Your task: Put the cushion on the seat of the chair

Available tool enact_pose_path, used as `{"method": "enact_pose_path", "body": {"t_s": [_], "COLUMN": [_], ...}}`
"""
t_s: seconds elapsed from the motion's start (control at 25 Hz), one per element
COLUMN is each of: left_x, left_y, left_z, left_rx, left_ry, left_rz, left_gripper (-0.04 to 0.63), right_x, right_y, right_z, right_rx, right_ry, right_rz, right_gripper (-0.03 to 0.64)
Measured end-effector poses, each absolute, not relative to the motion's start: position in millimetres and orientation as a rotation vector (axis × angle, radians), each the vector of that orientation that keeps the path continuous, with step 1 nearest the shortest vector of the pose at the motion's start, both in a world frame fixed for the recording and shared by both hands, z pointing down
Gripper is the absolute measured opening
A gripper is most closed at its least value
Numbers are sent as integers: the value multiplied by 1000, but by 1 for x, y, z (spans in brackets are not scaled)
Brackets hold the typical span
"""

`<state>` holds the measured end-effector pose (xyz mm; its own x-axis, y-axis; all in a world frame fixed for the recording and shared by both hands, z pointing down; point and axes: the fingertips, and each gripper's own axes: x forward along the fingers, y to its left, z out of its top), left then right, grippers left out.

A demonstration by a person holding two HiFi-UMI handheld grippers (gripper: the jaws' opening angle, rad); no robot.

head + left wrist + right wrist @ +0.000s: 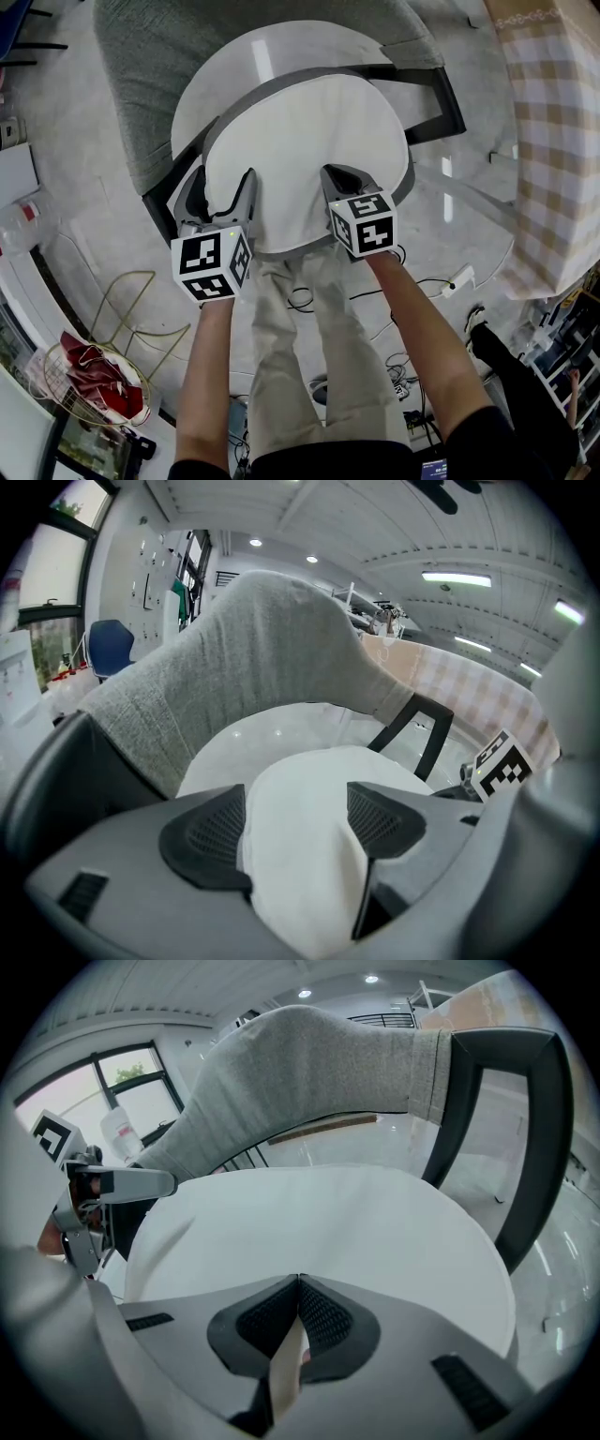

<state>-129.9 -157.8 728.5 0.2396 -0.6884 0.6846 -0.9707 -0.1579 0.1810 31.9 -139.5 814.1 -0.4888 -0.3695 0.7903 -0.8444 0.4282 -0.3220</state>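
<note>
A round white cushion [305, 141] with a grey rim hangs just above the chair's glossy white seat [225, 80], in front of the grey fabric backrest [155, 66]. My left gripper [222, 187] holds the cushion's near left edge. In the left gripper view the cushion [309, 855] bulges between the jaws of my left gripper [295, 822]. My right gripper [347, 183] holds the near right edge. In the right gripper view my right gripper [298, 1288] is shut tight on a thin fold of the cushion [319, 1232], below the backrest [300, 1063].
The chair's black arm frame [441, 94] juts out at the right. A table with a checked cloth [553, 141] stands at far right. A wire basket holding red cloth [94, 375] sits at lower left. Cables and a power strip [459, 279] lie on the floor by my legs.
</note>
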Motion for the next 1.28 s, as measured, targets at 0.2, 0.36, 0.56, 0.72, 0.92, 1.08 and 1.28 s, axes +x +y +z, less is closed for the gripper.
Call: {"method": "enact_pose_path", "body": {"t_s": [0.2,0.36,0.56,0.72,0.92,1.08,1.28], "left_x": [-132,-130,-129,-128,-124,-122,-123], "left_y": [-167,-164,-161,-160,-156,-154,-152], "left_z": [715,721,724,724,726,727,727], "left_rx": [1988,1980,1963,1968,1968,1971,1970], "left_ry": [-1582,-1557,-1548,-1540,-1525,-1516,-1510], "left_rz": [645,651,638,638,637,632,628], "left_gripper": [331,331,331,331,331,331,331], "right_x": [30,31,31,29,27,25,22], "right_y": [-137,-137,-137,-135,-133,-131,-124], "right_z": [818,818,817,818,818,817,817], "right_rx": [1004,1004,1002,977,945,922,901], "right_ry": [-2034,-2037,-2047,-2053,-2057,-2068,-2077], "right_rz": [966,968,964,932,928,895,889], "right_gripper": [18,18,18,18,18,18,18]}}
